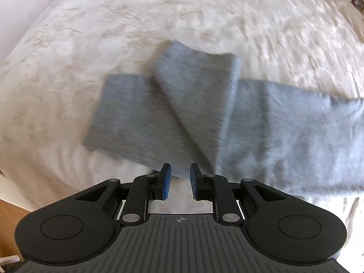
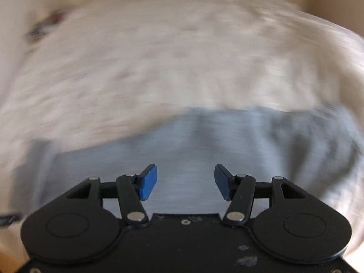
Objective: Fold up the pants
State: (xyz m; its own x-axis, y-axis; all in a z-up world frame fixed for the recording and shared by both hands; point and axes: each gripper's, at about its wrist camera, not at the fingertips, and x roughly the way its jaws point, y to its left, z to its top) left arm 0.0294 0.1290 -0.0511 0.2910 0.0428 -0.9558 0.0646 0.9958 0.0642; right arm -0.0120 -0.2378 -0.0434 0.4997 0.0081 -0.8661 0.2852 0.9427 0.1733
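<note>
I see the grey pants (image 1: 227, 118) lying on the bed (image 1: 204, 11), their long axis running left to right across my left wrist view. One end has been turned up over the middle, so a flap slants from the near edge up toward the far left, with its squared end pointing away from me. The left end of the garment lies flat and squared off, while the right part runs out of sight at the picture's edge.

My left gripper (image 1: 180, 180) hangs just above the near edge of the pants, jaws parted a little with nothing between them. My right gripper (image 2: 185, 182) sits over grey cloth, jaws released wide and empty; that view is badly blurred.

Cream bedspread lies open all round the far side, and wooden floor (image 1: 11, 223) shows at lower left.
</note>
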